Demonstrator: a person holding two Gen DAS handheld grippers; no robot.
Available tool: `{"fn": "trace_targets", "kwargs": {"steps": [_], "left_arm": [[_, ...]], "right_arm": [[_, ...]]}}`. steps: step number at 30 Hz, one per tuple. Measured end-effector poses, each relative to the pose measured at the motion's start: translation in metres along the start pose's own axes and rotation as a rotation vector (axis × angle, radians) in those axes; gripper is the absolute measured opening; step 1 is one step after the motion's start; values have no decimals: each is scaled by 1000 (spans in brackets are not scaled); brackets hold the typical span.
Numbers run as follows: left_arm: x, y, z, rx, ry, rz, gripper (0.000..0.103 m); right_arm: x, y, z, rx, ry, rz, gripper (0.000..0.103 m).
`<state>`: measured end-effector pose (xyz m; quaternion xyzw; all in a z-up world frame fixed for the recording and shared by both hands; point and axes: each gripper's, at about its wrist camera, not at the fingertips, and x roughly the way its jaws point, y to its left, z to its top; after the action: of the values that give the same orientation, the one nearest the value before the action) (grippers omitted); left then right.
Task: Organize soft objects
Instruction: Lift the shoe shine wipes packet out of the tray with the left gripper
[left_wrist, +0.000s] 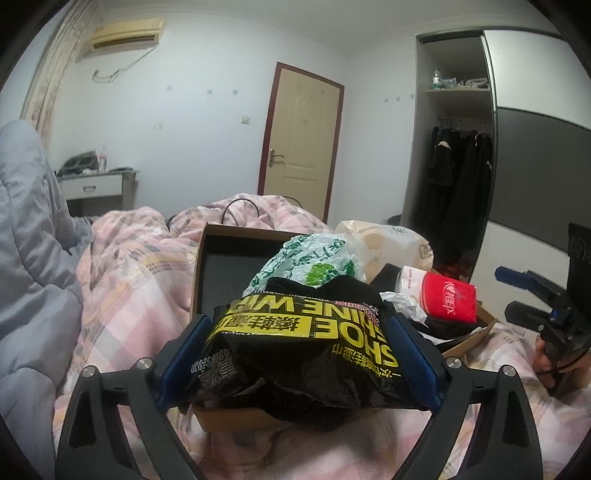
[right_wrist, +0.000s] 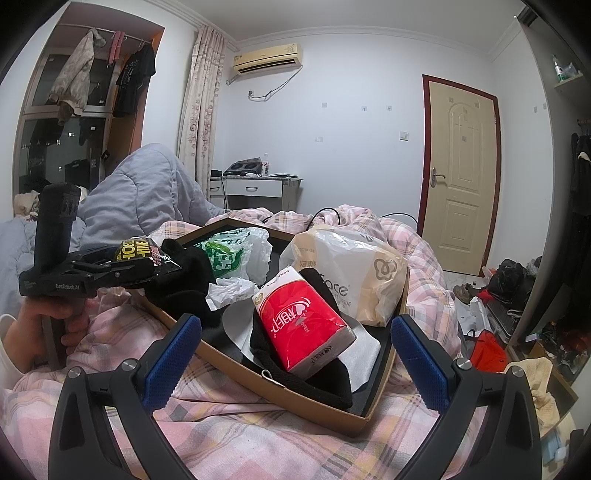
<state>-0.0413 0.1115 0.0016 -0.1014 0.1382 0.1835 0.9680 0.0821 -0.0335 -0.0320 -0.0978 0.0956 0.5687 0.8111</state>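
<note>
Between the left fingers (left_wrist: 173, 354), a black and yellow wipes packet (left_wrist: 295, 354) reads upside down "SHOE SHINE WIPES", the last word partly covered, with yellow Chinese characters beside it and small white letters "SANHUI", hard to be sure of. In the right wrist view the same packet shows only "HOE" and "INE". Ahead of the right fingers (right_wrist: 421, 354), a red tissue pack (right_wrist: 299, 325) carries white Chinese characters and a small "OPEN". Beyond it, a beige tissue bag (right_wrist: 354, 273) shows "ace" and "TISSUE", both cut off. The left gripper (right_wrist: 122, 273) body bears "GenRobot.AI".
</note>
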Motion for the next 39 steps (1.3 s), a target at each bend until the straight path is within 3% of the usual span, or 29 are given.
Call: {"fn": "trace_targets", "kwargs": {"steps": [7, 14, 17, 20, 22, 28, 34, 39], "left_arm": [[-10, 1, 3, -16, -33, -29, 80], [-42, -1, 10, -33, -171, -123, 78], [-56, -2, 14, -43, -226, -254, 79], [-62, -9, 15, -33, -216, -500, 79], [-64, -20, 14, 15, -198, -597, 79], [-61, -66, 0, 239, -68, -744, 80], [-47, -113, -26, 452, 100, -725, 80], [-44, -115, -31, 454, 144, -719, 82]], "right_arm": [[0, 0, 0, 1, 0, 0, 102], [0, 0, 0, 0, 0, 0, 102], [0, 0, 0, 1, 0, 0, 102], [0, 0, 0, 2, 0, 1, 102], [0, 0, 0, 1, 0, 1, 102], [0, 0, -1, 2, 0, 1, 102], [0, 0, 0, 2, 0, 1, 102], [0, 0, -1, 3, 1, 1, 102]]}}
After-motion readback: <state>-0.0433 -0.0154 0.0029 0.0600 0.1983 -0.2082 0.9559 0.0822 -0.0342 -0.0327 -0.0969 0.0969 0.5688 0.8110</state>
